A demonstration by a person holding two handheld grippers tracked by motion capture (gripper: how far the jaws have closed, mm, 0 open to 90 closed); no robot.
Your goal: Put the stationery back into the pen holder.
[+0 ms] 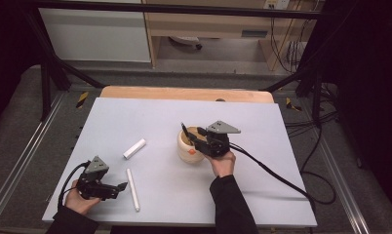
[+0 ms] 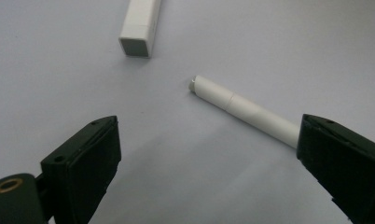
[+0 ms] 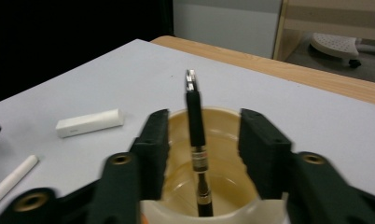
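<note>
My right gripper point(image 3: 204, 140) hangs spread over the cup point(image 3: 223, 186), black pen point(image 3: 196, 140) inside; my left gripper point(image 2: 209, 158) gapes near the white pen point(image 2: 244, 109).

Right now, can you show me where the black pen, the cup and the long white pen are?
black pen point(image 3: 195, 122): right gripper view, middle of its barrel.
cup point(image 1: 186, 152): high view, its outer wall.
long white pen point(image 2: 244, 110): left gripper view, middle of its body.

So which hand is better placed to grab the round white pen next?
Left. The left gripper is open right beside the round white pen, while the right gripper is over the cup.
</note>
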